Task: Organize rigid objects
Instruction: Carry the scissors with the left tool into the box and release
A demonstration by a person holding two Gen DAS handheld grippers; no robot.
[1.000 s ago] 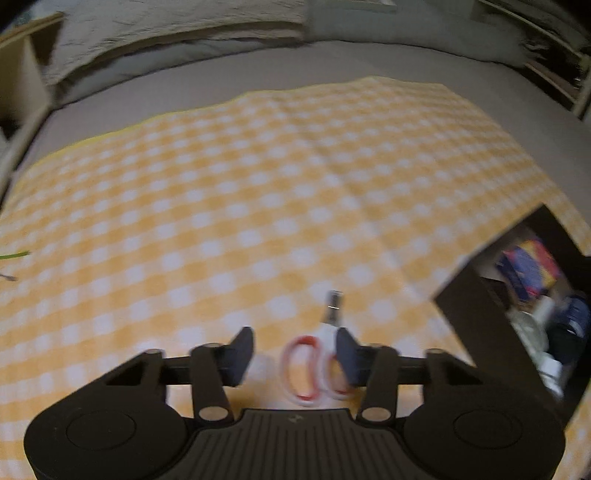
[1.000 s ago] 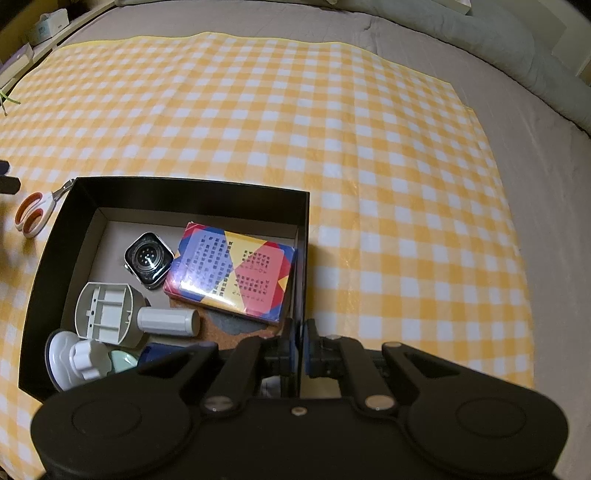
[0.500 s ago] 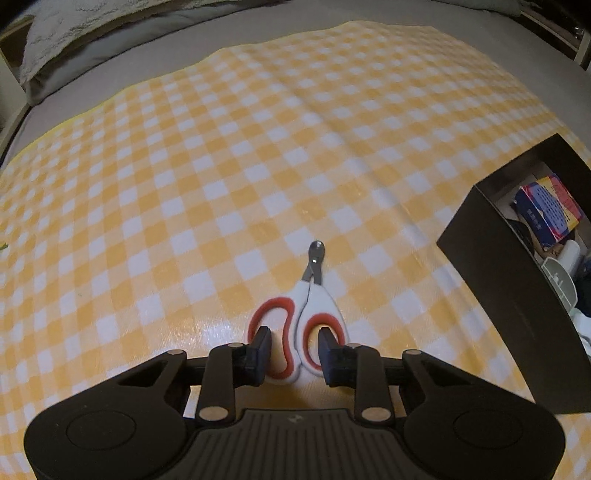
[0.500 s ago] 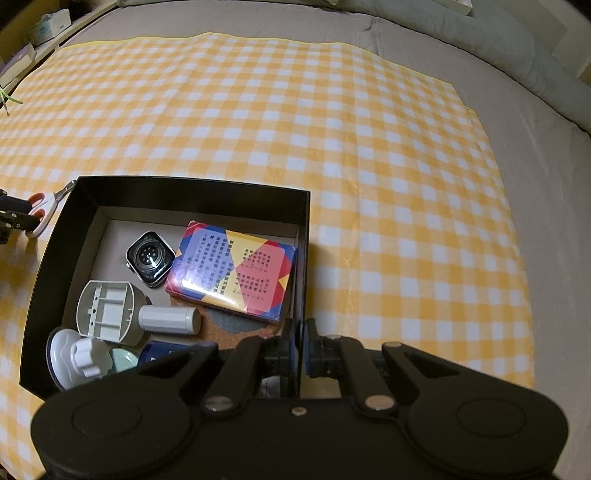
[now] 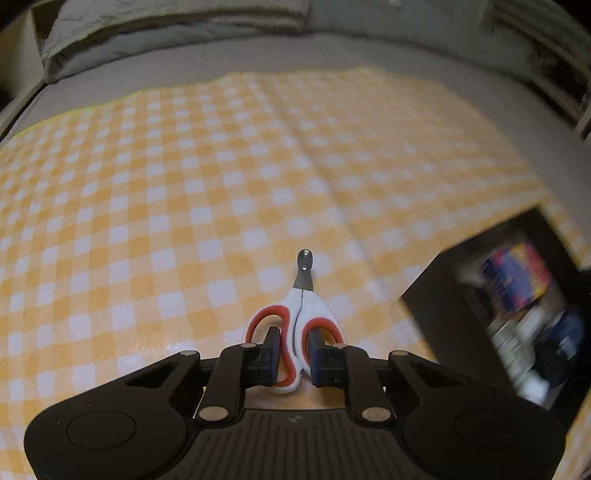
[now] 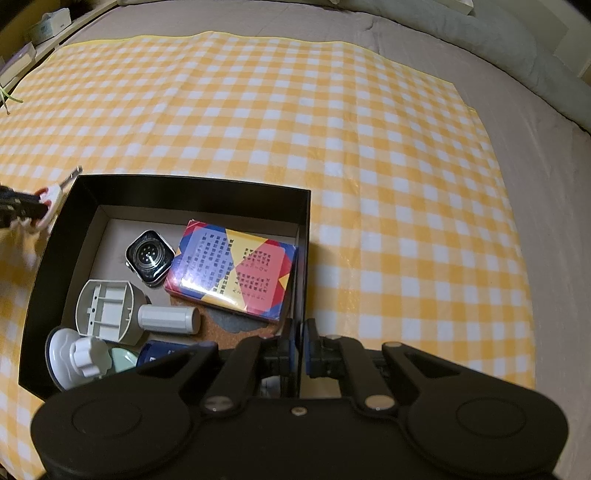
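My left gripper is shut on the handles of the small white and red scissors and holds them lifted over the yellow checked cloth, tip pointing away. The scissors also show at the left edge of the right wrist view, just outside the far left corner of the black box. My right gripper is shut on the box's right wall. The box holds a colourful card box, a watch, a grey plastic part, a white cylinder and other small items.
The yellow checked cloth covers a grey bed. The black box lies to the right of the scissors in the left wrist view. Pillows lie at the far edge. Boxes stand on a shelf at the far left.
My left gripper closed on the scissors' handles and lifted them off the cloth, moving toward the box. My right gripper stayed shut on the box wall.
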